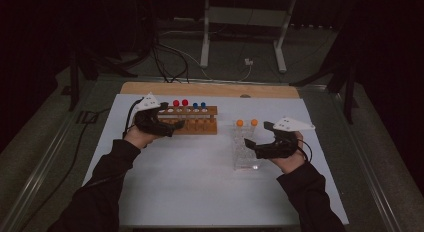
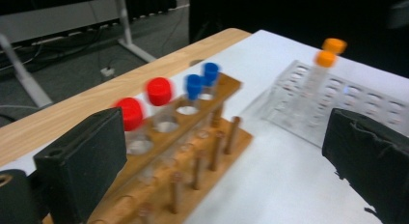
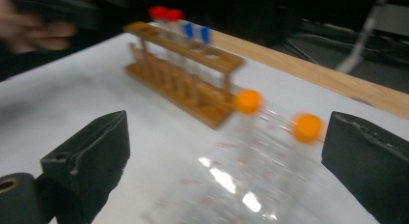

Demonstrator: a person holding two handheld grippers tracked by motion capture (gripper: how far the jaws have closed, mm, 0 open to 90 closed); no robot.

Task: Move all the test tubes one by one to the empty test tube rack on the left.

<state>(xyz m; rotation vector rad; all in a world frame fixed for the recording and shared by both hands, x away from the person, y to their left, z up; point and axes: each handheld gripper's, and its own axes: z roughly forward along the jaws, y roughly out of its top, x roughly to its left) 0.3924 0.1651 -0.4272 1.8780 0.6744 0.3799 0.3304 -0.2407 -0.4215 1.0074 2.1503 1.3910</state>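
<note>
Dark floor and cables are surrounding the white table (image 1: 200, 192) where you are working, with a strip of bare wood at its far edge. Your left gripper (image 2: 222, 156) is hanging released, jaws wide apart and holding nothing, and the wooden rack (image 2: 193, 137) is sitting just ahead of it toward its left jaw, carrying two red-capped tubes (image 2: 144, 101) and two blue-capped tubes (image 2: 201, 79) upright. Your right gripper (image 3: 226, 161) is likewise spread open and empty, and the clear plastic rack (image 3: 231, 180) is lying directly between and just beyond its jaws, with two orange-capped tubes (image 3: 277, 115) standing at its far end. These tubes are looking light, thin-walled and smooth, so they are probably slippery and may crack under a hard squeeze. Judging from this, you are best taking one just under its cap, with the pads square across the barrel, and lifting straight up so it is not binding in its hole.
</note>
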